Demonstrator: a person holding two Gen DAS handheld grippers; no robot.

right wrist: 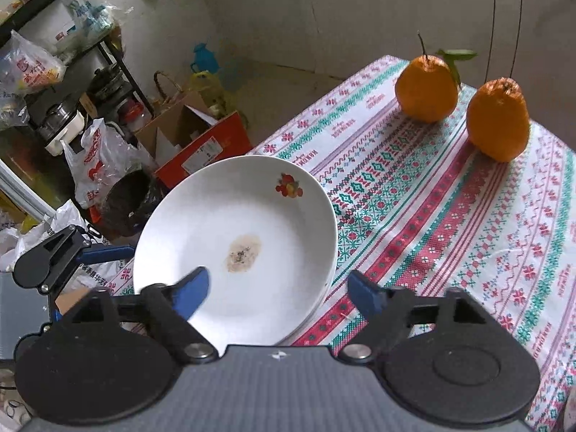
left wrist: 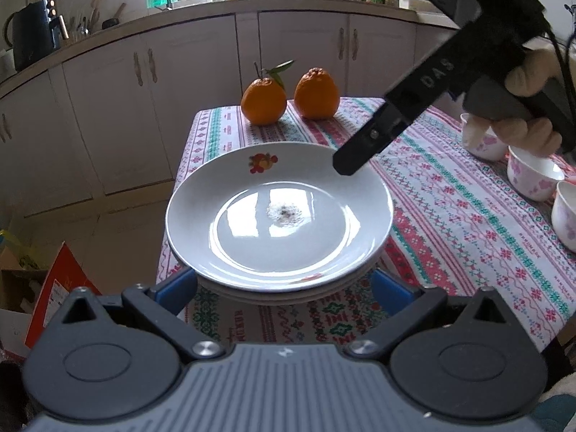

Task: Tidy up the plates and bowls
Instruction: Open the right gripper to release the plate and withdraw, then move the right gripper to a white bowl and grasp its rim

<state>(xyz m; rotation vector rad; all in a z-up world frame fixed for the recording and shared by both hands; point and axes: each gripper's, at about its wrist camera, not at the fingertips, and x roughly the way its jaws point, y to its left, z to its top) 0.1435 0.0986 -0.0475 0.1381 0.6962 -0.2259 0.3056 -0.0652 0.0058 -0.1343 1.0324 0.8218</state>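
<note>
A white plate (left wrist: 279,212) with a fruit motif and a brown stain tops a stack of plates near the corner of the table. It also fills the middle of the right wrist view as the white plate (right wrist: 234,244). My left gripper (left wrist: 284,288) is open, its blue fingers (left wrist: 176,288) flanking the stack's near edge, tips hidden under the rim. My right gripper (right wrist: 279,289) is open: one finger hovers over the plate, the other over the cloth, neither pressing on the rim. In the left wrist view its black finger (left wrist: 351,165) hangs above the plate's far right rim.
Three white bowls with pink flowers (left wrist: 532,172) stand at the right edge, behind the gloved hand (left wrist: 522,79) that holds my right gripper. Two oranges (left wrist: 264,100) (left wrist: 316,93) sit at the far end of the patterned tablecloth (left wrist: 450,216). A red box (right wrist: 205,151) and a bin (right wrist: 129,198) stand on the floor.
</note>
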